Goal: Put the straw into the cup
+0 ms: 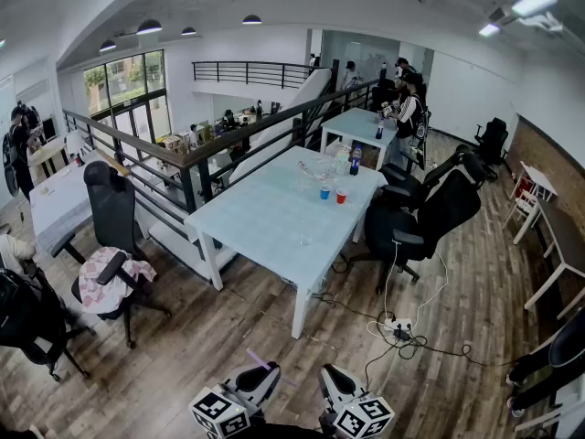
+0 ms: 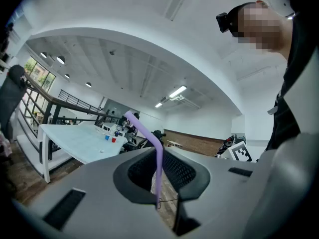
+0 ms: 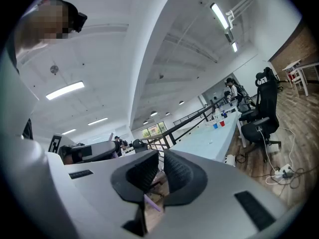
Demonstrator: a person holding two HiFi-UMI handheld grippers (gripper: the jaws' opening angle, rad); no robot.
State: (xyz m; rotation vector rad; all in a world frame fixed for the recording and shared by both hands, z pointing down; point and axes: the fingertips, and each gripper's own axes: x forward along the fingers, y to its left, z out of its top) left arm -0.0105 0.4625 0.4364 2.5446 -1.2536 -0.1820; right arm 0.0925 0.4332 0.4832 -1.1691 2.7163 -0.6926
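Note:
A purple bendy straw stands upright between the pads of my left gripper, which is shut on it; its bent top leans left. In the head view the straw pokes up from the left gripper at the bottom edge, with my right gripper beside it. The right gripper keeps a narrow gap between its pads with nothing pressed there; a small purple bit shows low in the gap. A blue cup and a red cup stand far off on the pale table.
Bottles stand behind the cups. Black office chairs line the table's right side. A chair with a pink cloth is at the left. A power strip with cables lies on the wooden floor. A railing runs behind the table.

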